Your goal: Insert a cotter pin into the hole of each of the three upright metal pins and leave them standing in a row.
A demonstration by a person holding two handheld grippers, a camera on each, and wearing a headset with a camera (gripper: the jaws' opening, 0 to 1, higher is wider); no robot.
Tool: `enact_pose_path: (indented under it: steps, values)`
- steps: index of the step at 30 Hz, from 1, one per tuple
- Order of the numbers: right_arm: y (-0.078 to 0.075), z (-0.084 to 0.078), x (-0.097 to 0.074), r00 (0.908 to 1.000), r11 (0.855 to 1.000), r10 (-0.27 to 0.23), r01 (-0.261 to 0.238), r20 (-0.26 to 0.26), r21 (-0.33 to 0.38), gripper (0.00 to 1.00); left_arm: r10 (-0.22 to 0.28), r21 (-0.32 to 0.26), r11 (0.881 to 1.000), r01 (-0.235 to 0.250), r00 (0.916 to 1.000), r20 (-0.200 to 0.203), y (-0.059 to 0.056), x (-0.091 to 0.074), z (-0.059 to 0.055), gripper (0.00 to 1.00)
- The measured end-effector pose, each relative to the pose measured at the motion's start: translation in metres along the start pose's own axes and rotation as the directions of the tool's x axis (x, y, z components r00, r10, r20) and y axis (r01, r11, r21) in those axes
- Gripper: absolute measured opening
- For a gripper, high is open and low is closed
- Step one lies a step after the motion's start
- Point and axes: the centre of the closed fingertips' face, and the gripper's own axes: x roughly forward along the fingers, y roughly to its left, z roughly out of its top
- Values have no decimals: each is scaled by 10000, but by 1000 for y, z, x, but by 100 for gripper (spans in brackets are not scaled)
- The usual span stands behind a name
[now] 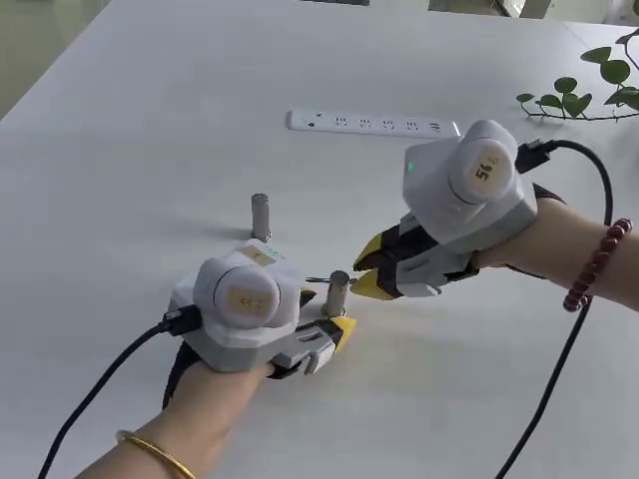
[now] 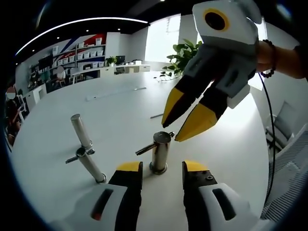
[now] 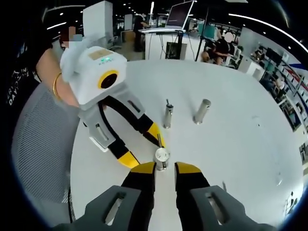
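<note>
On the white table (image 1: pixel 150 150) in the head view, the left gripper (image 1: pixel 324 310) spreads its yellow-tipped jaws to either side of an upright metal pin (image 1: pixel 337 294). A cotter pin (image 1: pixel 318 280) sticks out near the pin's head. The right gripper (image 1: pixel 364 271) reaches in from the right, its tips close to that head. Its round label bears digits (perhaps 546, too blurred to be sure). A bare metal pin (image 1: pixel 261 216) stands farther back, before a white power strip (image 1: pixel 374 124).

In the left gripper view, the left gripper (image 2: pixel 161 167) stands wide, with the metal pin (image 2: pixel 160 153) between its jaws and untouched. The right gripper (image 2: pixel 172 131), narrowly parted, hovers at the end of the cotter pin (image 2: pixel 144 148); contact cannot be judged. A third metal pin (image 2: pixel 91 166) carries a second cotter pin (image 2: pixel 72 159), and the bare metal pin (image 2: pixel 81 130) stands behind it.

In the right gripper view, the right gripper (image 3: pixel 165 168) shows a narrow gap just before the metal pin (image 3: pixel 161 156).
</note>
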Motion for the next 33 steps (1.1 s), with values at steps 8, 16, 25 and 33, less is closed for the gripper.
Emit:
enact_pose_path:
  steps: [8, 16, 25, 33]
  values:
    - [0, 4, 4, 9998, 9966, 40, -56, 198, 827, 18, -173, 16, 9998, 173, 9998, 86, -2, -16, 5, 45]
    - [4, 8, 12, 9995, 9966, 160, -181, 272, 802, 17, 120, -458, 9989, -121, 9999, -28, 1, -36, 4, 56]
    - [8, 11, 19, 9990, 9977, 378, -389, 221, 548, 11, 452, -398, 9982, -455, 9989, -90, 1, -49, -1, 63]
    - [8, 9, 21, 9987, 9983, 497, -500, 102, 316, 9, 772, -533, 9957, -753, 9965, 334, 8, -62, 6, 67]
